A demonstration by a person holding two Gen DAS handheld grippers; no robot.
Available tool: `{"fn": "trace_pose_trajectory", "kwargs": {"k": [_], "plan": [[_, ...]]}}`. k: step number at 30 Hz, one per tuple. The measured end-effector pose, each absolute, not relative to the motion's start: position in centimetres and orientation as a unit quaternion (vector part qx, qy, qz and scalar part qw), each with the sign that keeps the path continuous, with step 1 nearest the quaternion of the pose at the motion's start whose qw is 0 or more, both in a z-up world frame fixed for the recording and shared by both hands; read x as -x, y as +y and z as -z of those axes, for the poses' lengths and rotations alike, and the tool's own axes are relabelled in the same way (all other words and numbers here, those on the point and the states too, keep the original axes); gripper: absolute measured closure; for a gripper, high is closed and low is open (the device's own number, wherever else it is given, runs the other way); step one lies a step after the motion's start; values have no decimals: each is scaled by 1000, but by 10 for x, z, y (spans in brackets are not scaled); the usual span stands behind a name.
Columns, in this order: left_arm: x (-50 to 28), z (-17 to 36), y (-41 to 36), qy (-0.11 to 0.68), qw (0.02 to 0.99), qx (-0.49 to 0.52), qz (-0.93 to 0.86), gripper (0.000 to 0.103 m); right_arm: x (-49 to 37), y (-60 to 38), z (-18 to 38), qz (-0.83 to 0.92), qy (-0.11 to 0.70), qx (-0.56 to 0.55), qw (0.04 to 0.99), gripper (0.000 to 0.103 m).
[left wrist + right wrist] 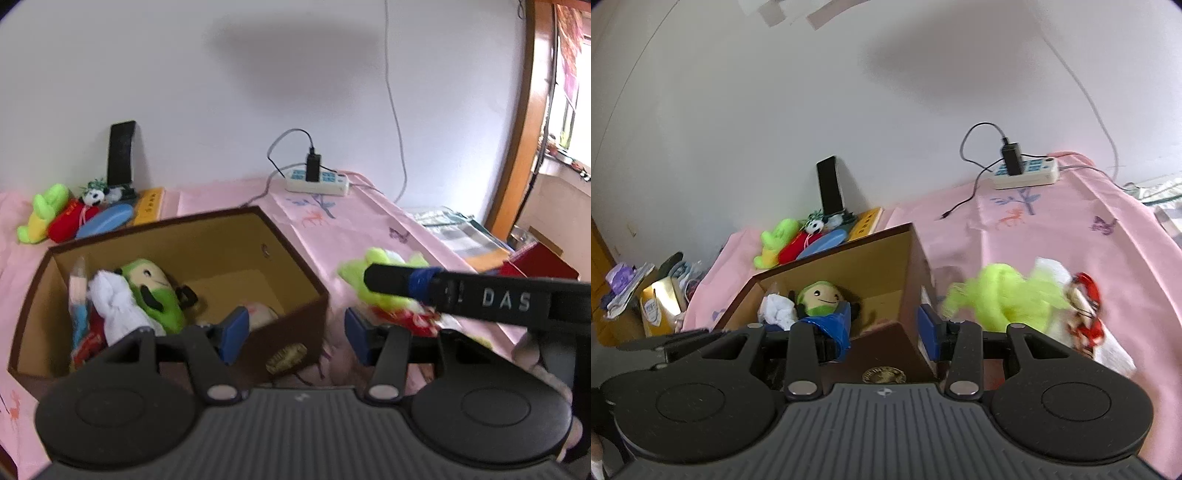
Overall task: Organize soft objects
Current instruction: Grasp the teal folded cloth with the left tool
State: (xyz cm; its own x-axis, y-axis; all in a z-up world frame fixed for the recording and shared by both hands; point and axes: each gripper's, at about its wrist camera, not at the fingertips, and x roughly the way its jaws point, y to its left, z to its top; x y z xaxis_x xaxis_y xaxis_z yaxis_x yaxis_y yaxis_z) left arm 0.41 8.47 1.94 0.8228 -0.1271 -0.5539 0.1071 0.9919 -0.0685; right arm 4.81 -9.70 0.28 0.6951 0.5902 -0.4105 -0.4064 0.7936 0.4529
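Both my left claw and right claw hang spread and empty. Several plush toys already sit in the brown box; the lime-green toy beside it and the far pile remain on the pink surface.

Green plush beside brown box

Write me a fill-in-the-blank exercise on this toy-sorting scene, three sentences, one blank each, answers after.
1. The round-headed doll with the green hood lies inside the brown ____.
2. The charger is plugged into a white ____ at the wall.
3. The cloth covering the surface is ____ in colour.

Missing words: box; power strip; pink
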Motion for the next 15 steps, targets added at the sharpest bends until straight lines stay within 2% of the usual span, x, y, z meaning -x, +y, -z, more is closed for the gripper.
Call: {"fn": "trace_pose_trajectory", "kwargs": {"k": [15], "plan": [[18,22,51,348,931,4,110,46,-15,-136,37,-240,320,-153,904,78]]}}
